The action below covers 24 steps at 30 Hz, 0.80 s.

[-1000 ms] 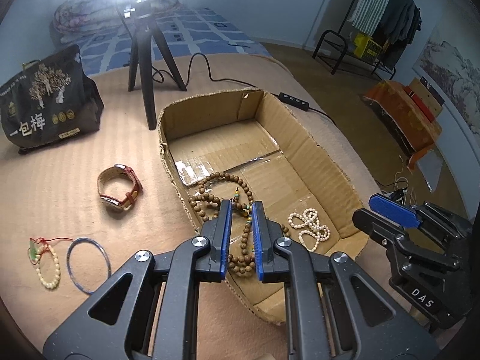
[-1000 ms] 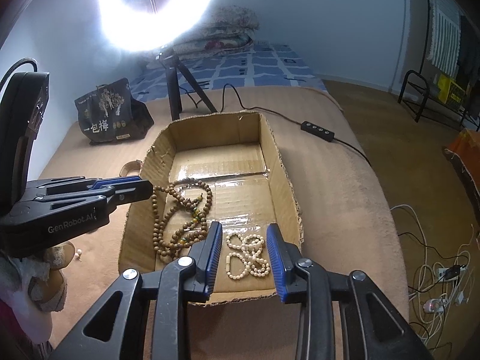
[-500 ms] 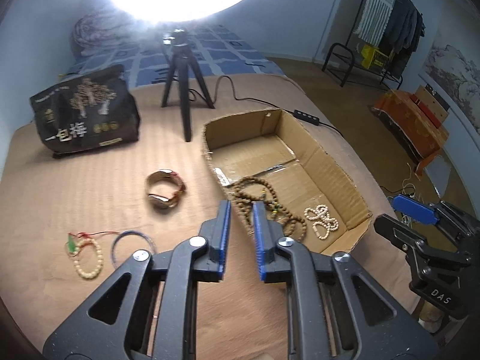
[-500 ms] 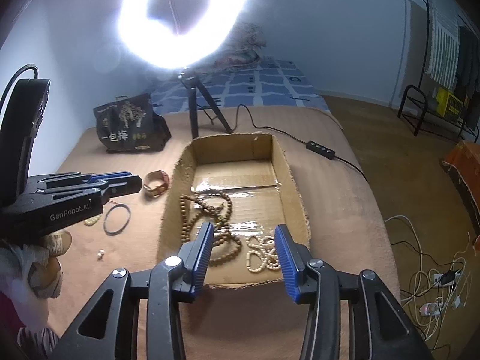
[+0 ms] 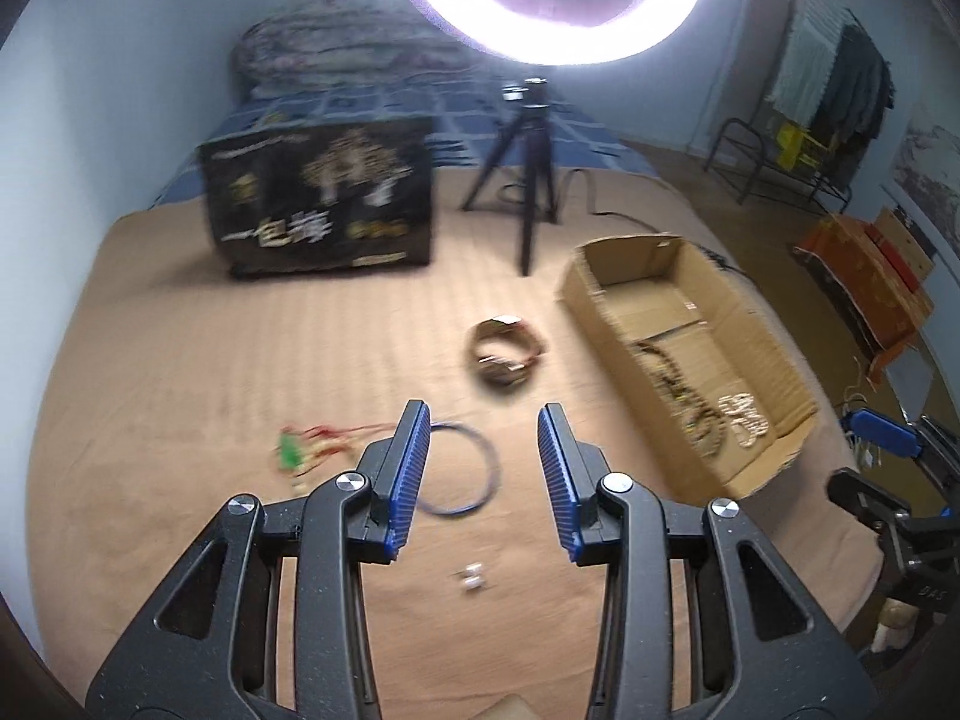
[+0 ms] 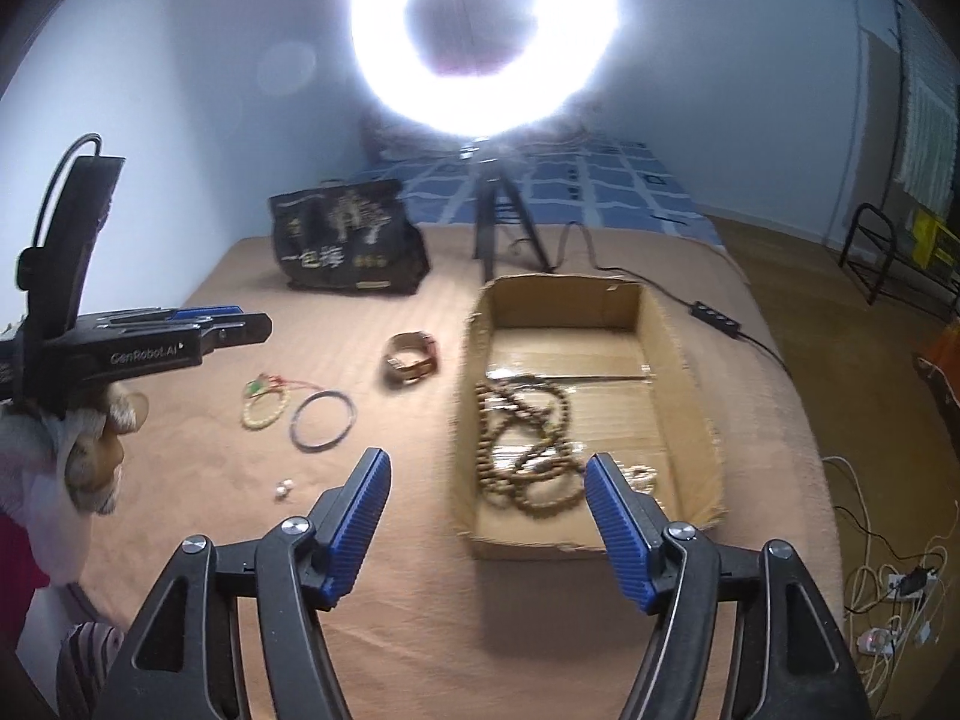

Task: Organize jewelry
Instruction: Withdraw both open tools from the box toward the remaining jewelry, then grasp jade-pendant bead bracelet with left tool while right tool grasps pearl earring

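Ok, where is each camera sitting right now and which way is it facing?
Left wrist: on the open left tool, above the tan blanket, looking down at the blue bangle and toward the watch; the right tool shows at the right edge.
Right wrist: on the open right tool, facing the cardboard box; the left tool and the person's gloved hand show at left.
Shared: box, bangle, watch, black bag, ring light.

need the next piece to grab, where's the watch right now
The watch lies on the tan blanket just left of the cardboard box in the right wrist view, beyond the blue bangle; in the left wrist view it is ahead of the open left gripper.
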Each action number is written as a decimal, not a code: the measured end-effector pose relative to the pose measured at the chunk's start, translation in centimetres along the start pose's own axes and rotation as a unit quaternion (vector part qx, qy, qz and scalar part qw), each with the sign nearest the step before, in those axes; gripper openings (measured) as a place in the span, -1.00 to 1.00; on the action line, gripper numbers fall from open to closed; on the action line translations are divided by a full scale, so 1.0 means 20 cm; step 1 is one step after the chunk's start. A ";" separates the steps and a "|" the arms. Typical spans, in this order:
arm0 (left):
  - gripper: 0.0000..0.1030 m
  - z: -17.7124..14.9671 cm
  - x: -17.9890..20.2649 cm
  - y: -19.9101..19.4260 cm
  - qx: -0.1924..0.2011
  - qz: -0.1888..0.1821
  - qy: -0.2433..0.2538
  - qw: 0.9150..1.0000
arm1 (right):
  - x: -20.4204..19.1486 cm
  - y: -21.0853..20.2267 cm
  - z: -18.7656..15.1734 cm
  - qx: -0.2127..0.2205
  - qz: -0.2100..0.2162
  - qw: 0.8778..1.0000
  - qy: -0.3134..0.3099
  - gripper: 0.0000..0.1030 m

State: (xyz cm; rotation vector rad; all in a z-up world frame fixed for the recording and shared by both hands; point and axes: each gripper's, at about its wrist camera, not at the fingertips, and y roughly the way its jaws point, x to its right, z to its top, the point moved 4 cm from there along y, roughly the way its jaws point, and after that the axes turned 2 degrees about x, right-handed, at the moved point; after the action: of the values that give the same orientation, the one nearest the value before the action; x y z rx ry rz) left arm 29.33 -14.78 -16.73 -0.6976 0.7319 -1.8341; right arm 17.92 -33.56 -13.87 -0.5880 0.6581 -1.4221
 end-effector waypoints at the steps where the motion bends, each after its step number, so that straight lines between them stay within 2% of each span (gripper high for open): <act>1: -0.27 -0.02 -0.05 0.00 -0.002 0.006 -0.004 1.000 | -0.03 0.01 -0.01 -0.001 0.005 1.000 -0.004 0.35; 9: -0.27 -0.16 -0.36 0.05 -0.025 0.037 -0.036 0.998 | -0.27 0.11 -0.06 -0.014 0.047 0.998 -0.032 0.35; 16: -0.27 -0.27 -0.48 0.14 -0.043 0.035 -0.057 0.997 | -0.47 0.24 -0.13 -0.035 0.081 0.994 -0.064 0.33; 24: -0.27 -0.35 -0.53 0.27 -0.064 0.016 -0.077 0.995 | -0.60 0.41 -0.21 -0.065 0.121 0.988 -0.075 -0.02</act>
State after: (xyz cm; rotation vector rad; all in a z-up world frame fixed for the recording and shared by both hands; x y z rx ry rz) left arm 30.84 -5.44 -26.77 -0.8946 0.7582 -1.6954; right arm 20.06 -20.91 -21.90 -0.6858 0.6813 -1.1035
